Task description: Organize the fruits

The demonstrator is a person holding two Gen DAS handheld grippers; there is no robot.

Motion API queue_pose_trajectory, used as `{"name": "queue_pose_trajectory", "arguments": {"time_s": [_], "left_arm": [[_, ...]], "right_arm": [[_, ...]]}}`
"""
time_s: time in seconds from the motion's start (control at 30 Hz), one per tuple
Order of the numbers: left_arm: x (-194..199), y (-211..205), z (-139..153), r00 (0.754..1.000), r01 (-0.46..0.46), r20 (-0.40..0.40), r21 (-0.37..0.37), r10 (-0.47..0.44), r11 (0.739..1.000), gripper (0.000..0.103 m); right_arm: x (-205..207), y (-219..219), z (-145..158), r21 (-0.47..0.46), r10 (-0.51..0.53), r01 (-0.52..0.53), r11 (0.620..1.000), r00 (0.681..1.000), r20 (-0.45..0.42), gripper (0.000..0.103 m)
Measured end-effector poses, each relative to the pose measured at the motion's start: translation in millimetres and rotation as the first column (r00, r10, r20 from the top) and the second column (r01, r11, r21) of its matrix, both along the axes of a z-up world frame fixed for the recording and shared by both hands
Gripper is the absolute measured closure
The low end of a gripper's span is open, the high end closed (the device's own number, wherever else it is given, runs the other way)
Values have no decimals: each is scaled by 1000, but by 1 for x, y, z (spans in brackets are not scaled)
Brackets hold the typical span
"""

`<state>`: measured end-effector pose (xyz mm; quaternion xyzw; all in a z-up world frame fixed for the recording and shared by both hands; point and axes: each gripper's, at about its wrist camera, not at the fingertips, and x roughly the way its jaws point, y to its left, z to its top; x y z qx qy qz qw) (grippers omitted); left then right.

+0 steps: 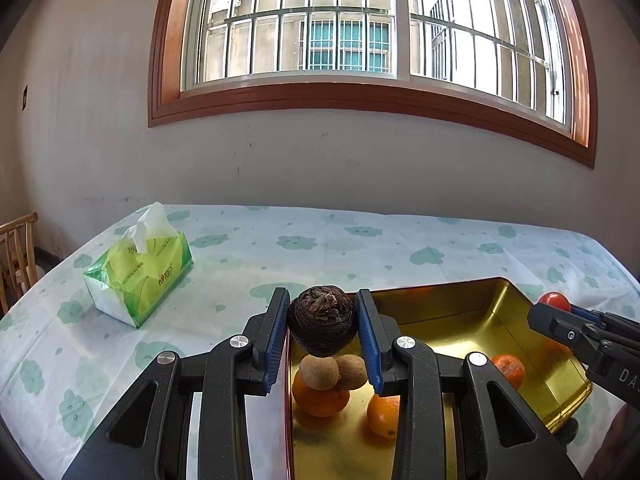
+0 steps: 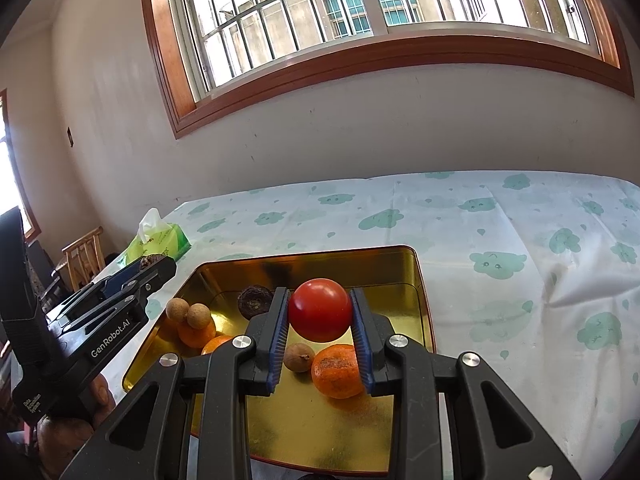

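Starting at the far left of your left wrist view: the wooden chair at 9 o'clock is cut off by the lens edge, so you only get a sliver of it. The green tissue pack sits on the table at about 10 o'clock from your jaws, print too small to read.

Your left gripper has its jaws clamped on a dark brown, wrinkly fruit, held up over the near-left end of the gold tray. I honestly can't tell what kind of fruit it is. Your own fingers hide a good chunk of the tray: below the held fruit you can see two longans touching each other on top of an orange, and a second orange is half hidden behind the right finger. A mandarin peeks out at 3 o'clock.

In the right wrist view, your right gripper has its jaws closed on a red tomato, also hanging over the tray. Just under it, at 6 o'clock, a lone longan sits beside the mandarin, whose right side is blocked by the finger. At 10 o'clock in the tray there's another dark wrinkly fruit, partly hidden. The hand on the left gripper is mostly cut off at the bottom left.
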<state>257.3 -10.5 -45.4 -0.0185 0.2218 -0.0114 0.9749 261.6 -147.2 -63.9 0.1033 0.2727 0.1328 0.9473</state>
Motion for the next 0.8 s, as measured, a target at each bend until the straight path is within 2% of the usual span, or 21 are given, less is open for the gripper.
{"name": "queue_pose_trajectory", "arguments": {"time_s": [0.8], "left_arm": [[8, 5, -4, 1000, -2, -7, -15, 2, 1000, 68]], "right_arm": [[8, 4, -3, -6, 4, -4, 1000, 1000, -8, 75]]}}
